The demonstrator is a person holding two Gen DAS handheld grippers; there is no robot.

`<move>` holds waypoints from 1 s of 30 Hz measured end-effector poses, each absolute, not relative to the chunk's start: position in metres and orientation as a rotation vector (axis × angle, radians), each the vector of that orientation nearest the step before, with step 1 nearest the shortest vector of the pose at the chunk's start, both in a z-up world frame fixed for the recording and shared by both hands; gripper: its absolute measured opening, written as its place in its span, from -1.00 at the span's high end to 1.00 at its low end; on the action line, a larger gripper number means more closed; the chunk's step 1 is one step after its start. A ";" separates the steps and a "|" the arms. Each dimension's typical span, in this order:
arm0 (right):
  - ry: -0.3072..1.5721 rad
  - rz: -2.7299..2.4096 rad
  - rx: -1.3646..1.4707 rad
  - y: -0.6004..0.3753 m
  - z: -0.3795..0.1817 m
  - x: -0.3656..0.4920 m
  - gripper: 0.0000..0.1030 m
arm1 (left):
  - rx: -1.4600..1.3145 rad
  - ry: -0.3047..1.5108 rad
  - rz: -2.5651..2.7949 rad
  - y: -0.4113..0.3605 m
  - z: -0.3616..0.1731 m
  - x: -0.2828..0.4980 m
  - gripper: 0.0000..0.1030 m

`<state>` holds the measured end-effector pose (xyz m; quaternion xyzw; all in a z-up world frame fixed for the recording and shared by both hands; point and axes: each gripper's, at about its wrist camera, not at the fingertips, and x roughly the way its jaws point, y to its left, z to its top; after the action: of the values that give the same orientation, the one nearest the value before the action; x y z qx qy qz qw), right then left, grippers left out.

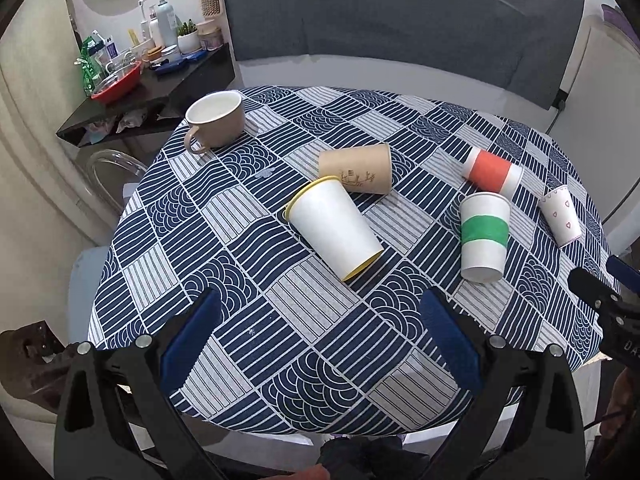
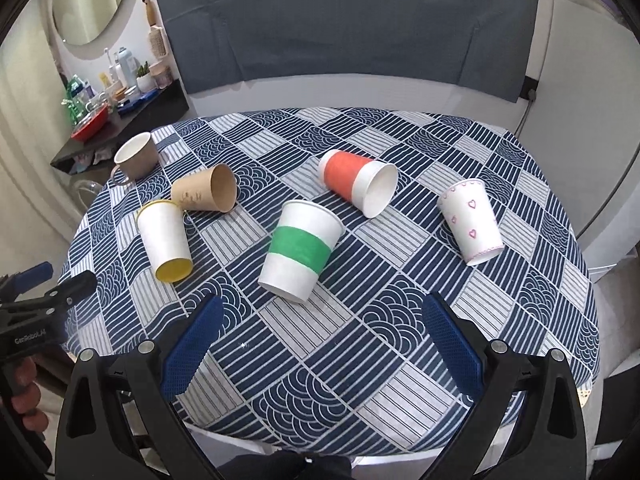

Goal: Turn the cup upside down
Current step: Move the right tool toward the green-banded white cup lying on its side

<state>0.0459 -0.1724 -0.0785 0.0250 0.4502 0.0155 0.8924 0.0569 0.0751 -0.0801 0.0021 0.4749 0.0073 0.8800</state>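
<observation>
The left gripper [image 1: 316, 332] hangs with its blue-padded jaws spread wide and nothing between them, above the near part of the round table with the navy-and-white patterned cloth [image 1: 248, 344]. The right gripper [image 2: 320, 336] is likewise agape and empty, near the table's front edge.

Ahead of the left gripper lies the white paper cup with yellow rims [image 1: 334, 228], on its side, touching the brown kraft paper cup [image 1: 356, 168], also lying down. Ahead of the right gripper sits the white paper cup with a green band [image 2: 300, 250], apparently mouth-down already, though that is hard to confirm. Beyond lie the white cup with an orange band [image 2: 356, 182] on its side and the white cup with pink hearts [image 2: 470, 222]. A beige ceramic mug [image 1: 216, 120] stands upright at the far left.

By my reading, the flipping has barely begun: no cup is held, and several are yet to be inverted.
</observation>
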 end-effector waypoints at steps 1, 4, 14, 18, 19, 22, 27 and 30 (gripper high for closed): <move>0.936 0.035 0.051 -0.171 -0.081 0.049 -0.85 | 0.005 0.995 0.011 0.076 -0.082 0.059 -0.90; 0.939 0.044 0.039 -0.169 -0.088 0.060 -0.86 | 0.012 1.011 -0.006 0.076 -0.090 0.065 -0.90; 0.999 0.041 0.110 -0.165 -0.129 0.088 -0.84 | 0.025 1.024 0.006 0.069 -0.108 0.075 -0.90; 0.990 0.014 0.124 -0.157 -0.151 0.092 -0.83 | 0.031 1.021 0.051 0.066 -0.110 0.079 -0.90; 0.991 0.007 0.120 -0.154 -0.156 0.093 -0.83 | 0.029 1.020 0.063 0.067 -0.110 0.080 -0.90; 0.985 -0.001 0.122 -0.147 -0.169 0.097 -0.83 | 0.017 1.015 0.086 0.069 -0.108 0.081 -0.90; 0.986 -0.042 0.132 -0.142 -0.186 0.102 -0.44 | 0.022 1.013 0.106 0.072 -0.111 0.087 -0.90; 1.029 -0.064 0.171 -0.146 -0.198 0.107 -0.31 | 0.044 1.007 0.108 0.070 -0.114 0.094 -0.90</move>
<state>0.1075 -0.1465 -0.1980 0.0818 0.4914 -0.0304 0.8666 0.0937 0.0698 -0.1140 0.0209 0.4821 0.0516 0.8743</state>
